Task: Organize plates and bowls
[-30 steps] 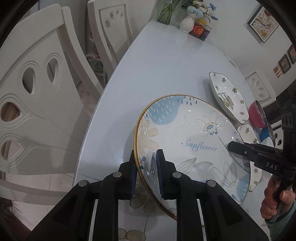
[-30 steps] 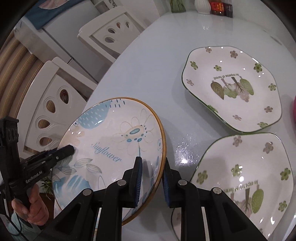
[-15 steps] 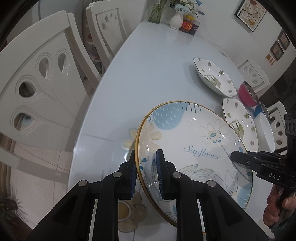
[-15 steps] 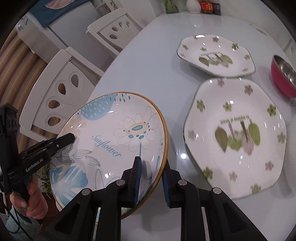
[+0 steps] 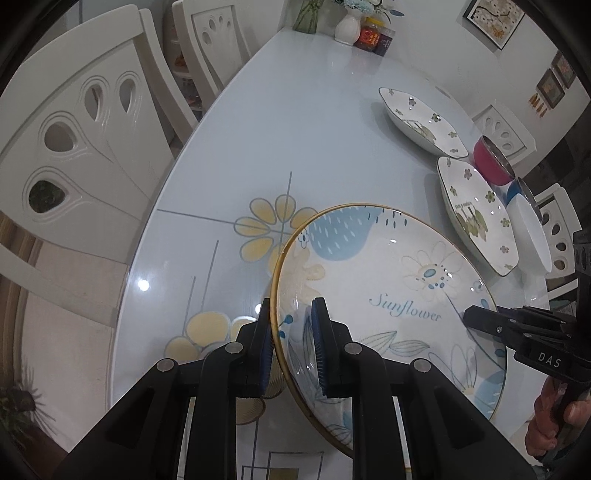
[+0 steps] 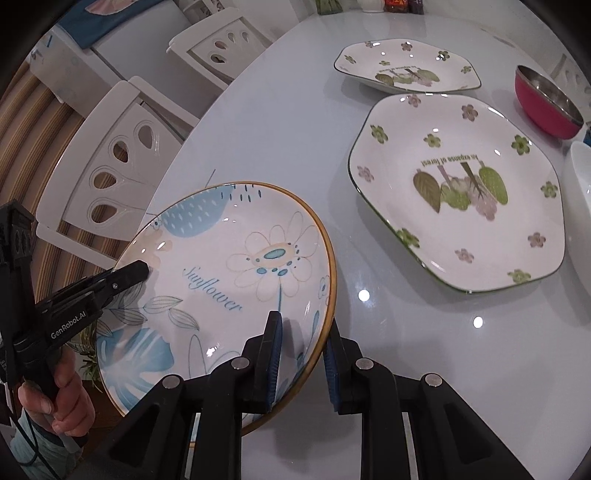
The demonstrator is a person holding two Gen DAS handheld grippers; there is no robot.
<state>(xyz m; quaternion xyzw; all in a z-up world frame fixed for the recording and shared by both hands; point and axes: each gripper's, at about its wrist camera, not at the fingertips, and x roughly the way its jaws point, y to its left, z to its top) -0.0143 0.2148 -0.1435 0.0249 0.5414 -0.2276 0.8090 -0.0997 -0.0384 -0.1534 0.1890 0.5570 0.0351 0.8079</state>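
A round "Sunflower" plate [image 5: 388,295] with a gold rim and blue flower print is held above the glass table [image 5: 295,122]. My left gripper [image 5: 290,328] is shut on its left rim. My right gripper [image 6: 303,339] is shut on its right rim; the plate also shows in the right wrist view [image 6: 221,273]. Two hexagonal green-flower plates lie on the table, one near [image 6: 458,192] and one farther back [image 6: 406,66]. A red bowl [image 6: 546,99] and a white bowl [image 6: 580,184] sit at the right.
White chairs [image 5: 85,140] stand along the table's left side. A vase and jars [image 5: 362,29] stand at the far end. A blue bowl [image 5: 517,188] sits behind the white bowl [image 5: 532,232]. The table has yellow flower prints [image 5: 266,221] under the plate.
Both grippers have carried the Sunflower plate back toward the table's near end and higher. The green-flower plates and bowls now sit farther away, and yellow prints on the table have come into view.
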